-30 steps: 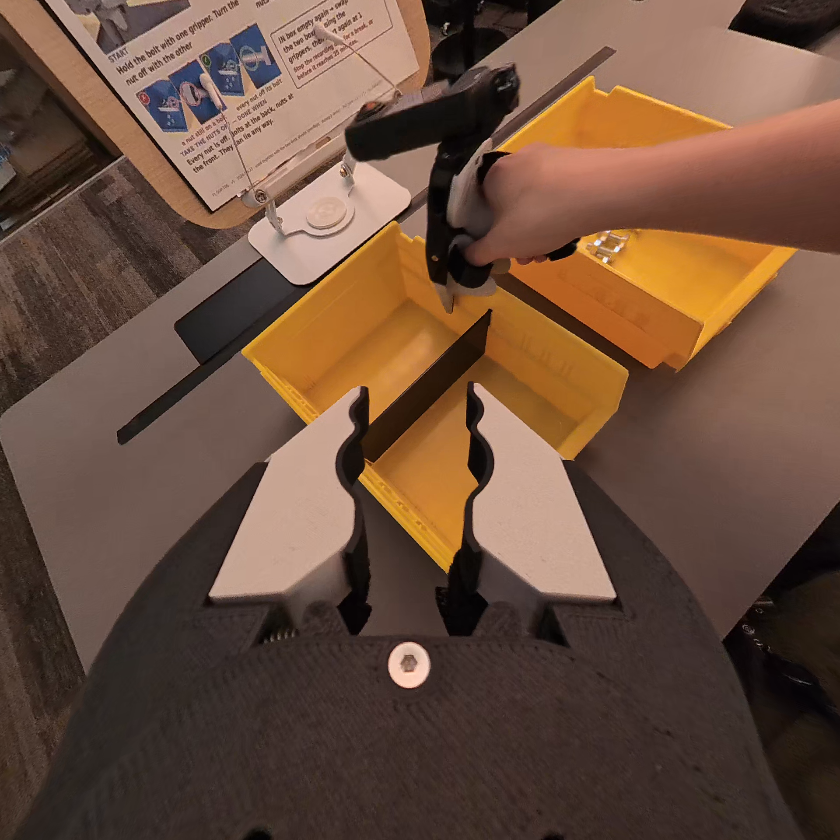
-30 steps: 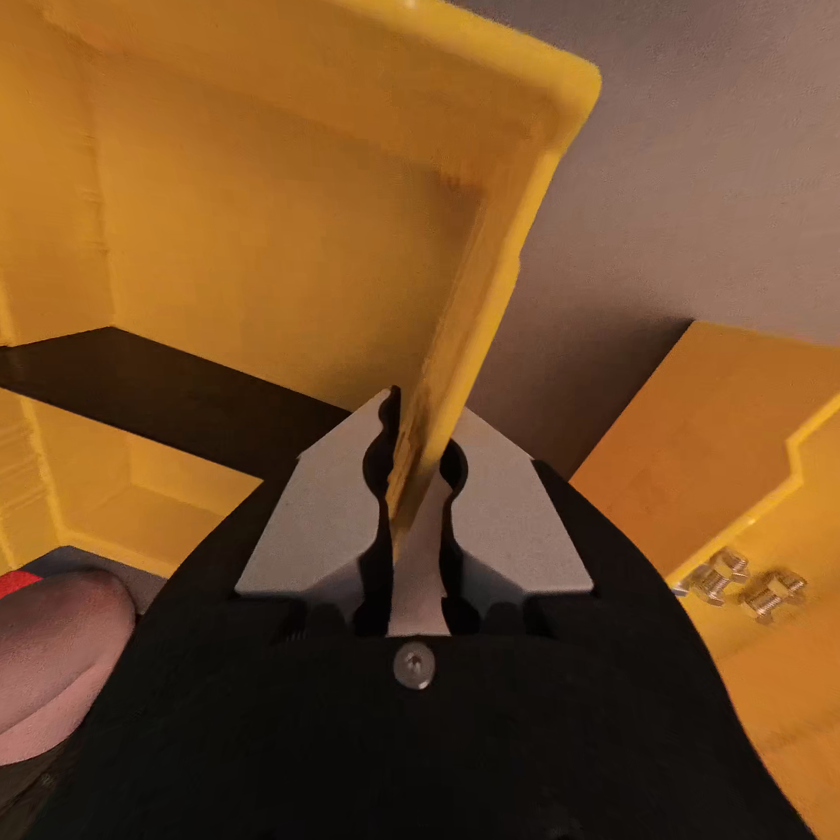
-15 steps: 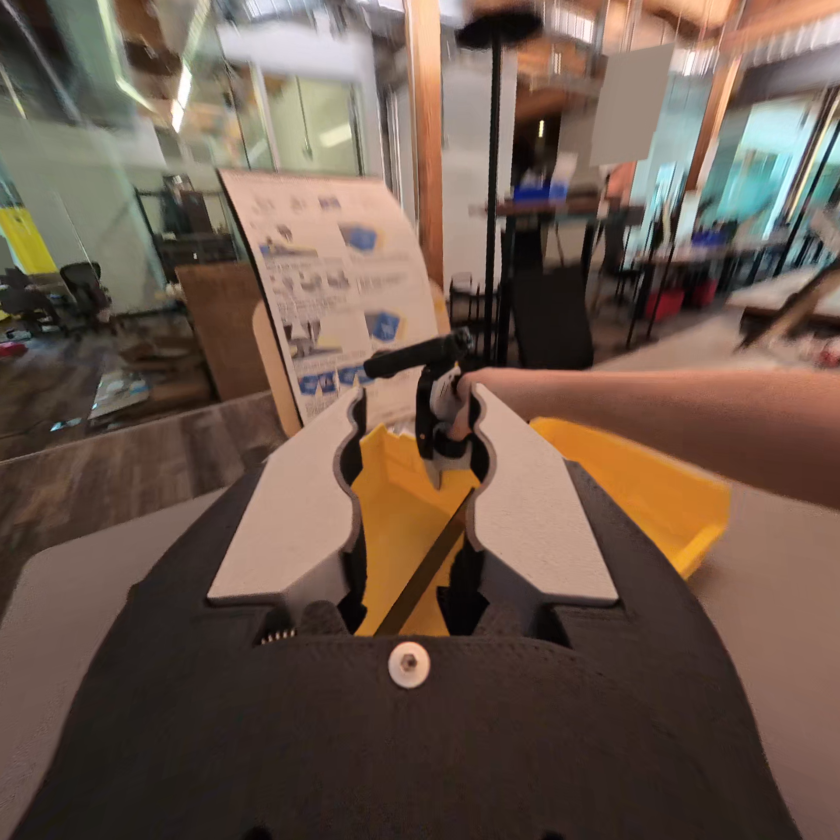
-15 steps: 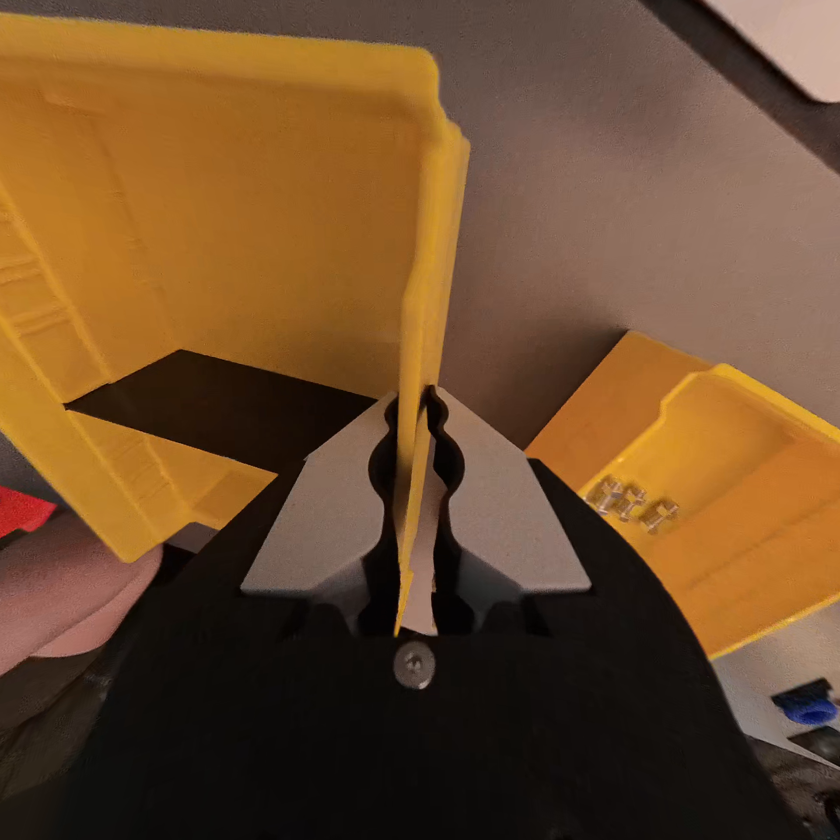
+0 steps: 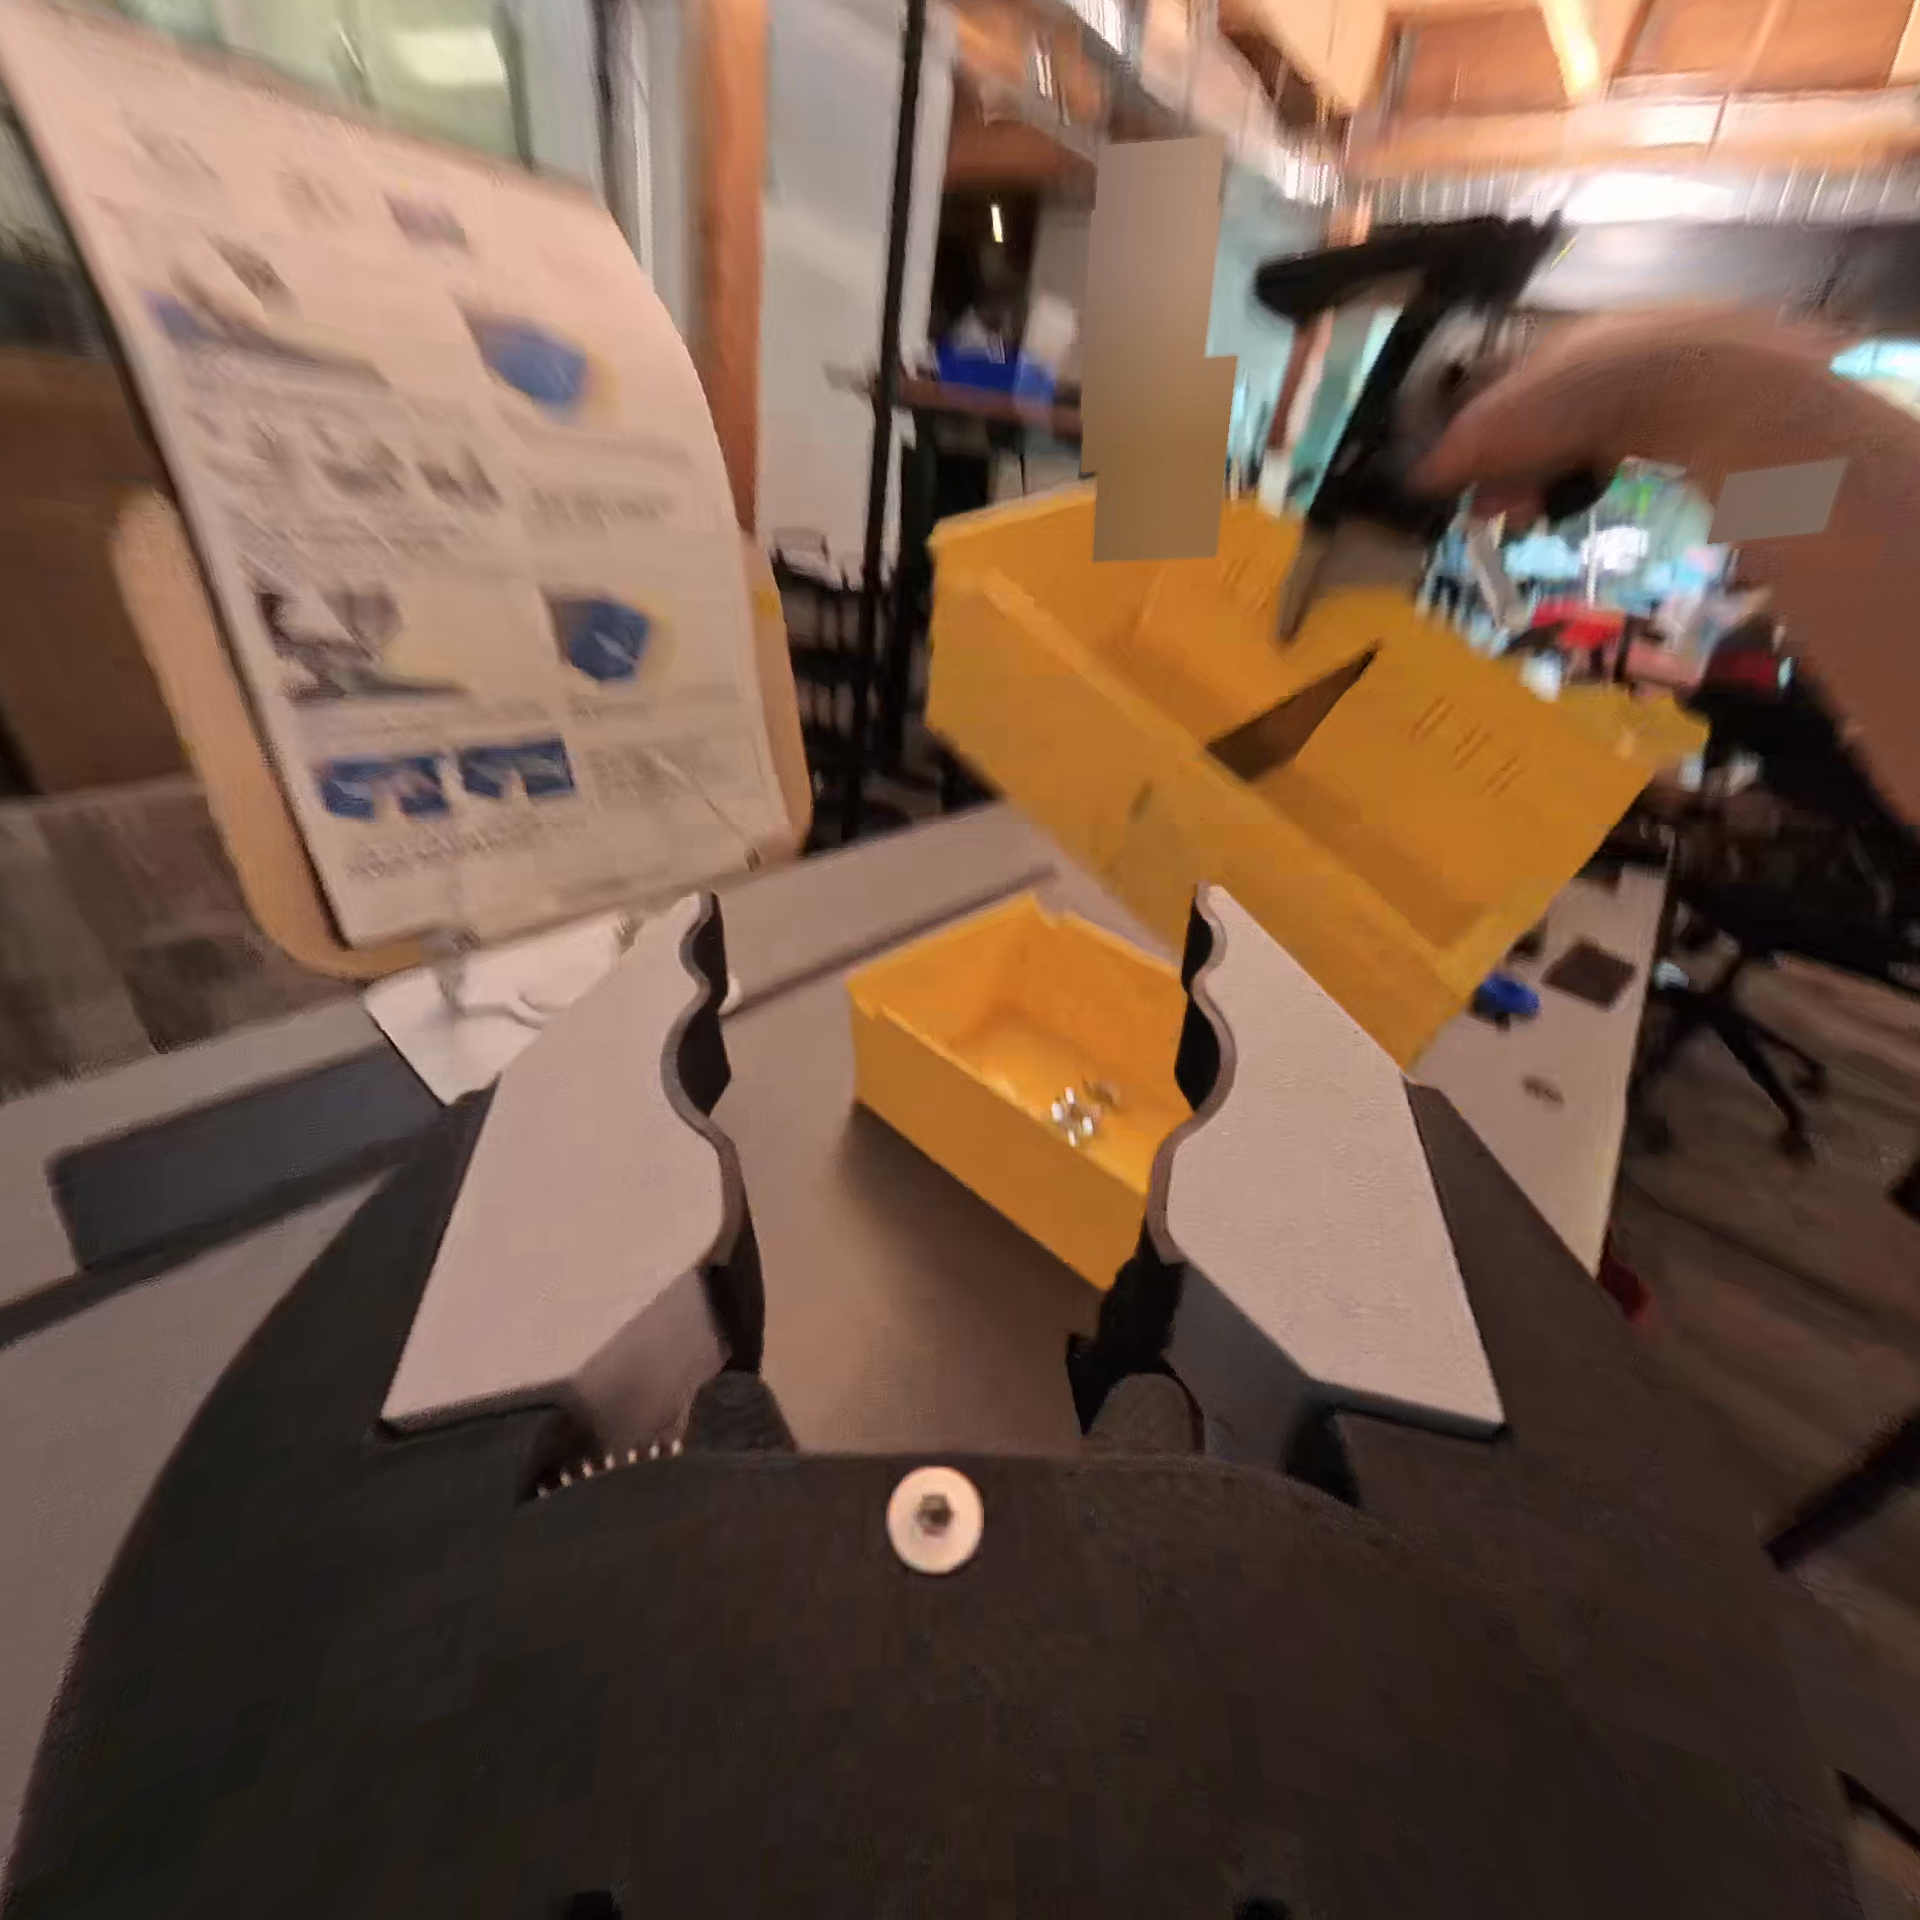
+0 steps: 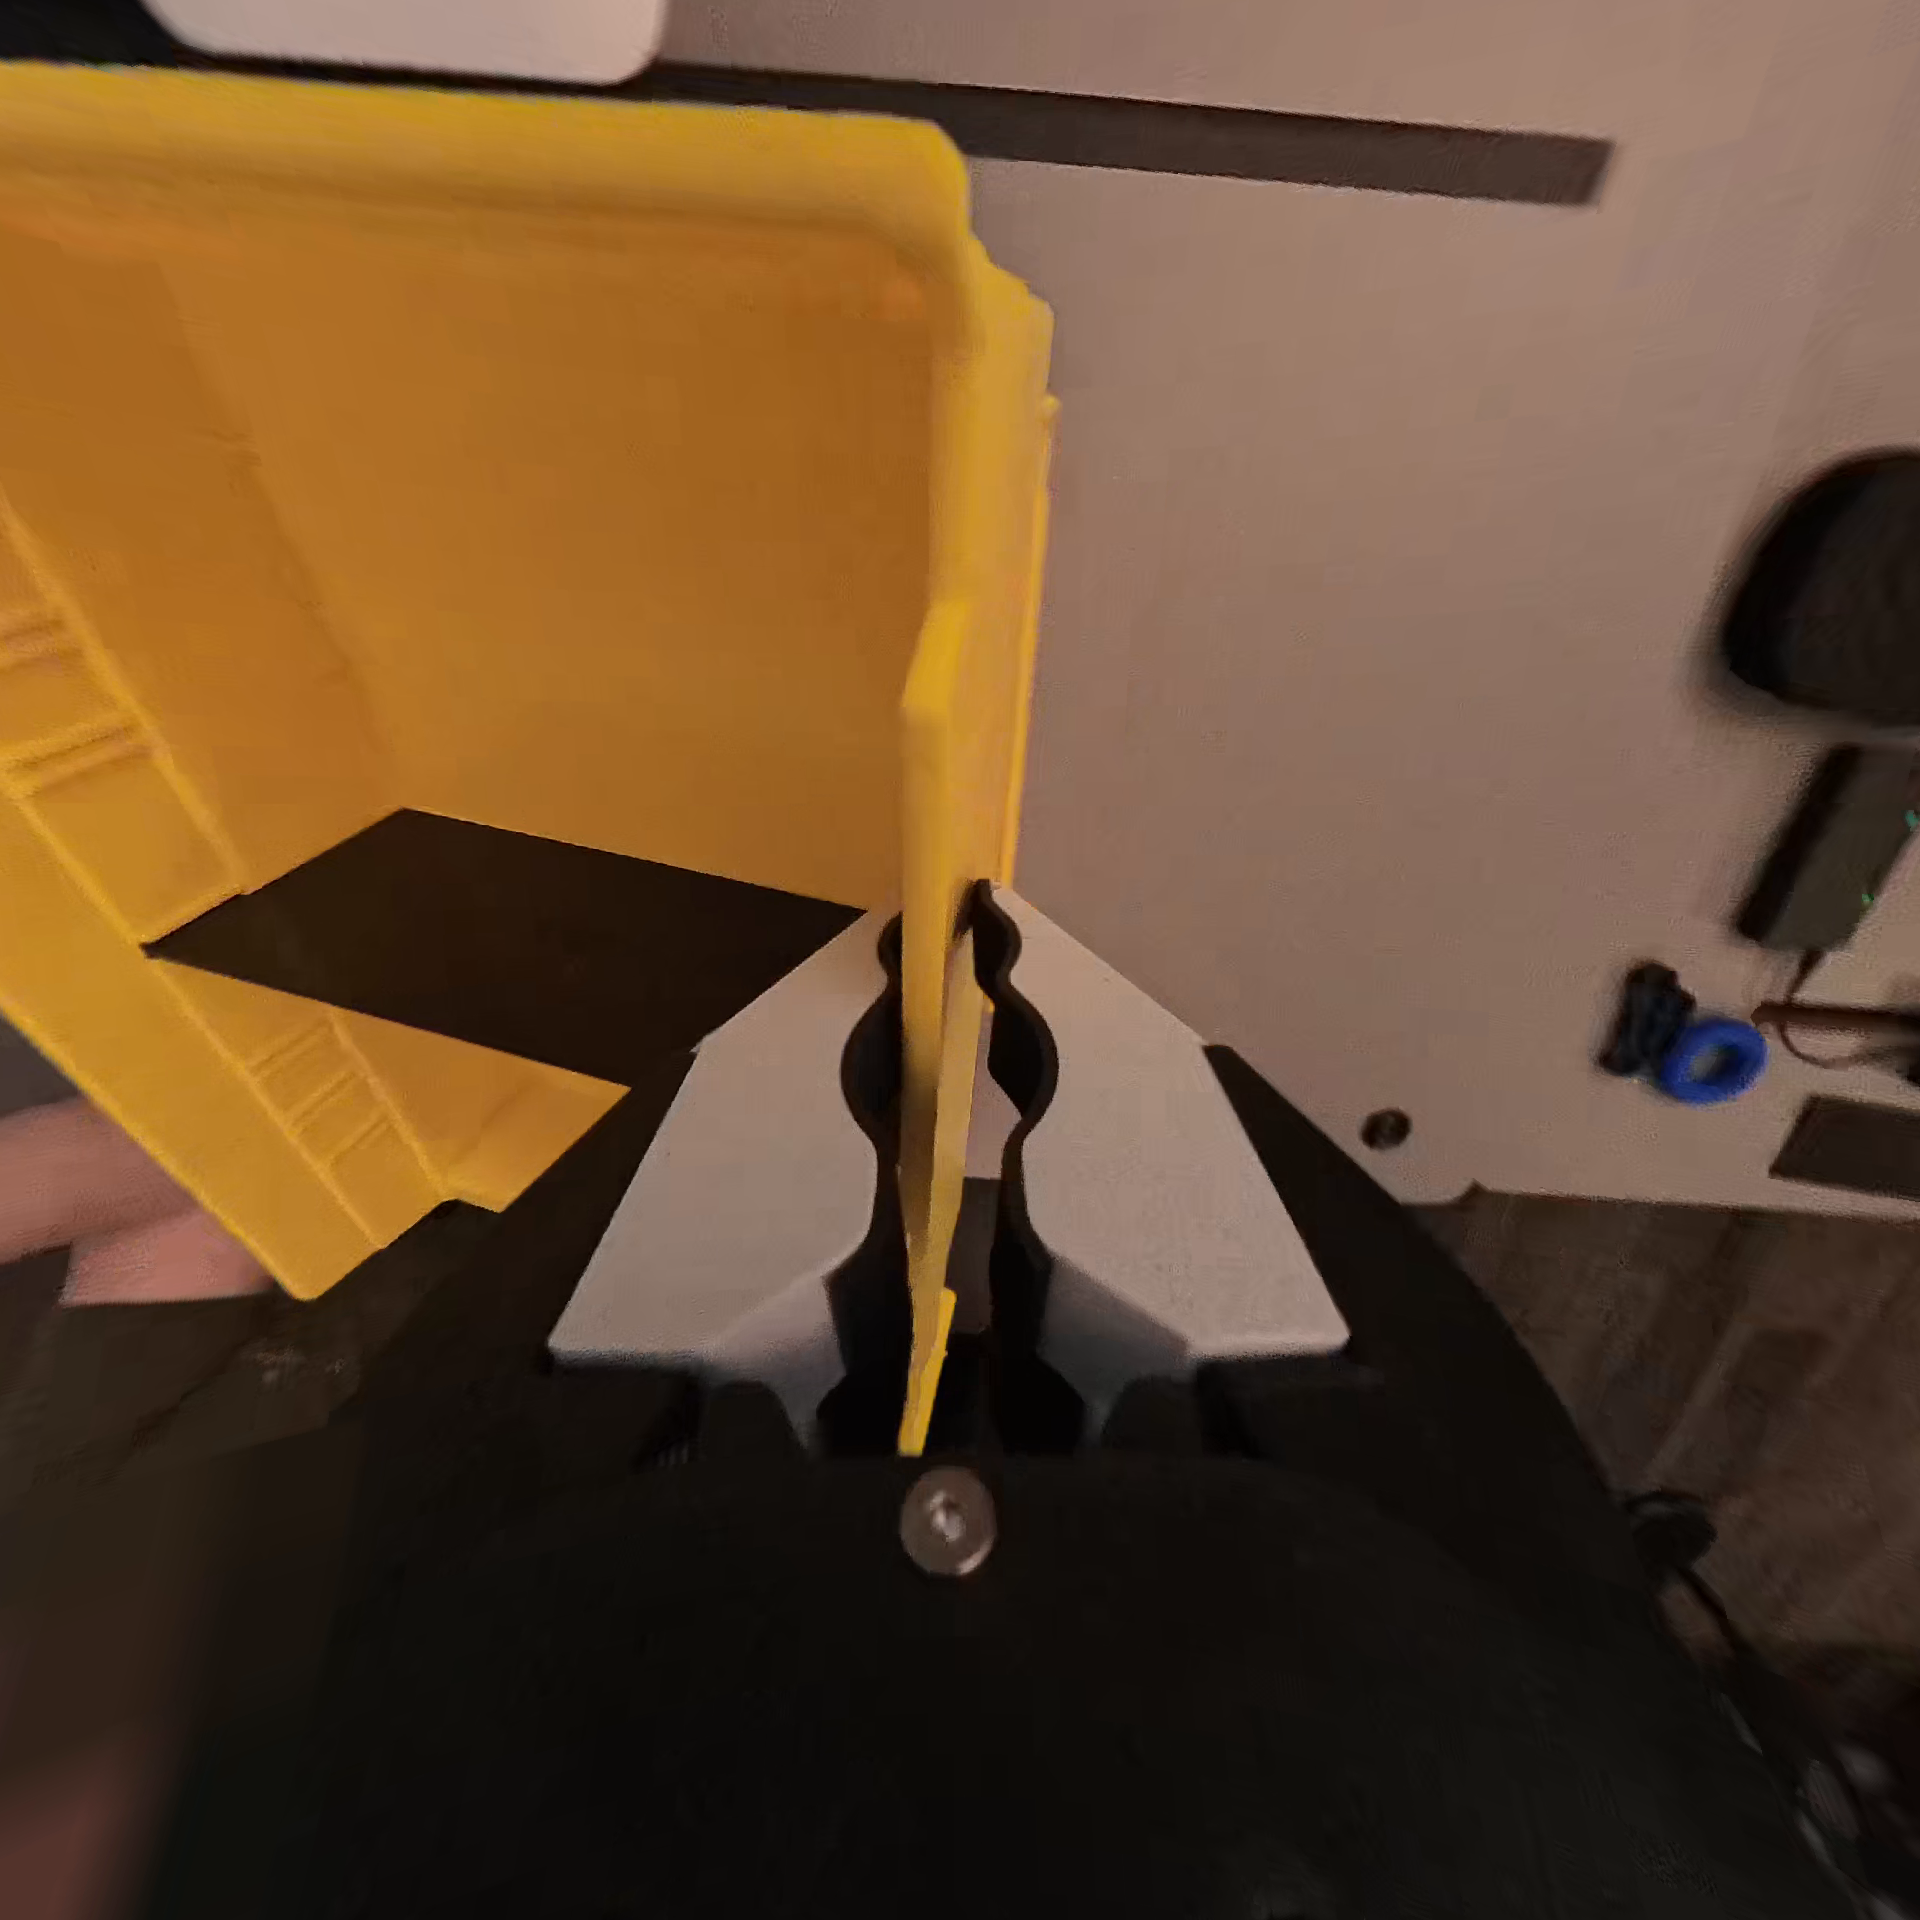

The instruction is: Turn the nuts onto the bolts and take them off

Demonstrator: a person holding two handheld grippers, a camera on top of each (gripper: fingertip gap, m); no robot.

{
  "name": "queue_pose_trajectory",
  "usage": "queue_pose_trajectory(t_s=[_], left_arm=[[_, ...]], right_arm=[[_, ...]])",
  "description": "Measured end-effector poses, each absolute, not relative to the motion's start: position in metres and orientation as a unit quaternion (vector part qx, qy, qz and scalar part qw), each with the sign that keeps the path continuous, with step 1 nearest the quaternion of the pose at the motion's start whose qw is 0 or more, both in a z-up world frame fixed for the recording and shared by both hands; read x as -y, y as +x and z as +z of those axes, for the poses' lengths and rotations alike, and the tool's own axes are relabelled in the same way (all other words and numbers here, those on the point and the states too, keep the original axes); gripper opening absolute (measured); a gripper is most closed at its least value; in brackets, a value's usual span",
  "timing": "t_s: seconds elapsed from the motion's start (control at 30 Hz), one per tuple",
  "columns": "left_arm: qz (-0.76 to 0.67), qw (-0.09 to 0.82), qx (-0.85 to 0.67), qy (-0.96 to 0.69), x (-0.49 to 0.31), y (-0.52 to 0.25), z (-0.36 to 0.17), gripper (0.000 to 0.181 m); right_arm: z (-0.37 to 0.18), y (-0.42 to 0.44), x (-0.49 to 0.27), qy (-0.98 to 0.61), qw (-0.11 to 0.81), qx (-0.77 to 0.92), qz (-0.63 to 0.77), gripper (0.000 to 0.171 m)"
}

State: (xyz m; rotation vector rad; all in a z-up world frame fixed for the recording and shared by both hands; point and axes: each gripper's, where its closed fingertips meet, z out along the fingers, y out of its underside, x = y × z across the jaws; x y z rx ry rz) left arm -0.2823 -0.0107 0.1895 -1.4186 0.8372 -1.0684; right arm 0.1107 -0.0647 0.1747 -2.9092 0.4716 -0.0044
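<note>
My right gripper (image 6: 940,914) is shut on the side wall of a large yellow bin (image 6: 520,499) with a black divider (image 6: 499,935) and holds it up, tilted, above the table. In the left wrist view that bin (image 5: 1351,769) hangs in the air at the upper right, under the right gripper (image 5: 1299,613). My left gripper (image 5: 951,914) is wide open and empty, low over the table. Beyond its fingers a smaller yellow bin (image 5: 997,1039) rests on the table with a few nuts and bolts (image 5: 1081,1112) inside.
An instruction sheet on a stand (image 5: 416,540) rises at the left on a white base (image 5: 488,1008). A dark strip (image 6: 1247,156) runs across the grey table (image 6: 1351,623). A blue ring (image 6: 1714,1060) and cables lie near the table's edge. Across from one pair of fingers to the other is roughly 40 centimetres.
My right gripper has lifted the divided bin off the table and tilted it. My left gripper swung its view up and to the right, and its jaws opened wide.
</note>
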Motion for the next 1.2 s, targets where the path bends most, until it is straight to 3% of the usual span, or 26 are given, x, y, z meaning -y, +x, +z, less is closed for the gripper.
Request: queue_pose_trajectory(t_s=[0.2,0.37,0.67,0.8,0.87,1.07,1.2], left_arm=[[-0.4,0.398,-0.447,-0.694,0.006,-0.172,0.089,0.097],[-0.354,0.298,-0.511,-0.724,0.023,-0.099,0.003,0.086],[-0.269,0.205,-0.546,-0.767,0.023,-0.067,-0.096,0.09],[-0.298,0.153,-0.558,-0.76,0.036,-0.065,-0.099,0.067],[-0.317,0.123,-0.568,-0.75,0.045,-0.067,-0.097,0.04],[-0.2,0.111,-0.6,-0.766,0.003,-0.131,-0.095,0.011],[-0.18,0.089,-0.533,-0.822,-0.047,-0.193,-0.094,0.003]], right_arm=[[0.186,0.246,0.194,-0.94,0.078,-0.31,-0.117,0.009],[0.151,0.298,0.269,-0.915,0.014,-0.372,-0.154,0.009],[0.066,0.316,0.295,-0.925,-0.065,-0.35,-0.135,0.009],[0.043,0.315,0.284,-0.932,-0.078,-0.329,-0.13,0.009],[0.034,0.314,0.275,-0.935,-0.079,-0.322,-0.126,0.009],[0.005,0.292,0.228,-0.958,-0.047,-0.277,-0.059,0.014],[-0.026,0.274,0.202,-0.966,-0.029,-0.255,0.016,0.013]])
